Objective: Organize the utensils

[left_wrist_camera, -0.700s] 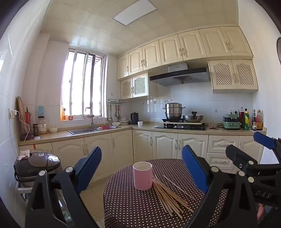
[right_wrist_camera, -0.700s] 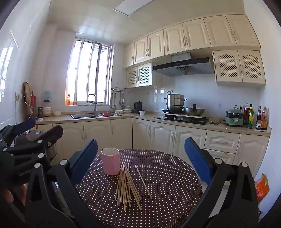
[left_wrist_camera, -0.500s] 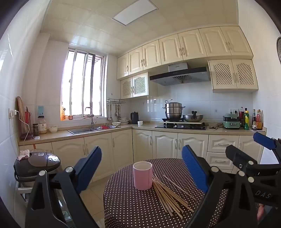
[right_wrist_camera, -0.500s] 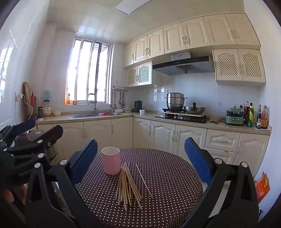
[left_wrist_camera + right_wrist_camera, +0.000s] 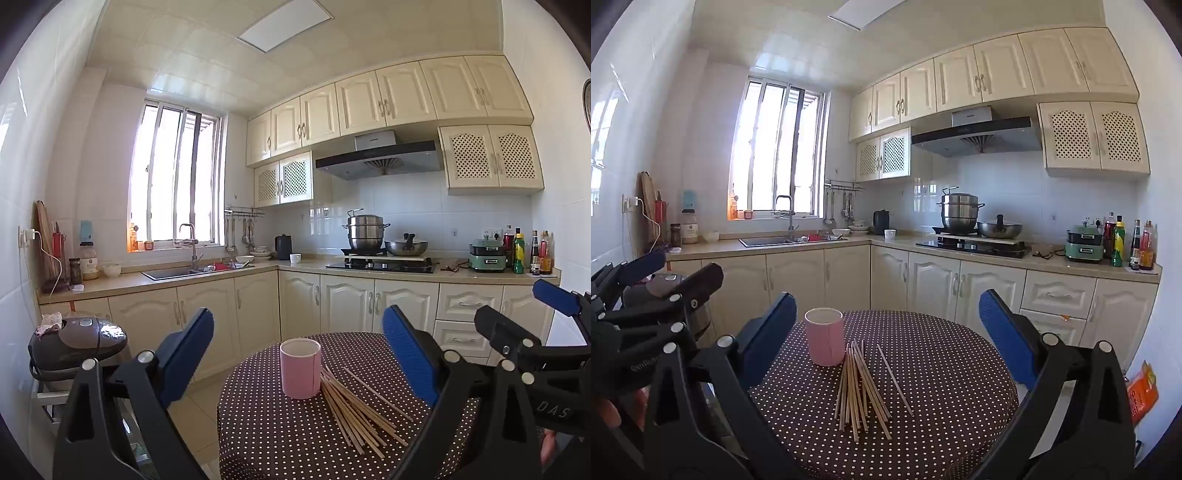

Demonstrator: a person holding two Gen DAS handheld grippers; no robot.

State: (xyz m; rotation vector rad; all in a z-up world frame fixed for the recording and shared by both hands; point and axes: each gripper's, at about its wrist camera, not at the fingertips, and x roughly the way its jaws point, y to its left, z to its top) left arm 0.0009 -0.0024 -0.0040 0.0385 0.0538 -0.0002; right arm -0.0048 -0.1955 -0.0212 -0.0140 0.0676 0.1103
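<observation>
A pink cup point(image 5: 300, 368) stands upright on a round table with a brown polka-dot cloth point(image 5: 273, 435). A loose pile of several wooden chopsticks point(image 5: 354, 410) lies flat just right of the cup. In the right wrist view the cup point(image 5: 824, 336) sits left of the chopsticks point(image 5: 862, 387) on the table point(image 5: 942, 369). My left gripper point(image 5: 299, 354) is open and empty, held above and short of the table. My right gripper point(image 5: 888, 328) is open and empty, also short of the table. Each gripper shows at the edge of the other's view.
A rice cooker point(image 5: 74, 345) stands on a low rack left of the table. Cream kitchen cabinets, a sink point(image 5: 173, 273) and a stove with pots point(image 5: 369, 236) line the far walls. An orange packet point(image 5: 1143, 391) hangs at the right.
The right wrist view has shifted very slightly. The cup, chopsticks and both grippers' openings look the same.
</observation>
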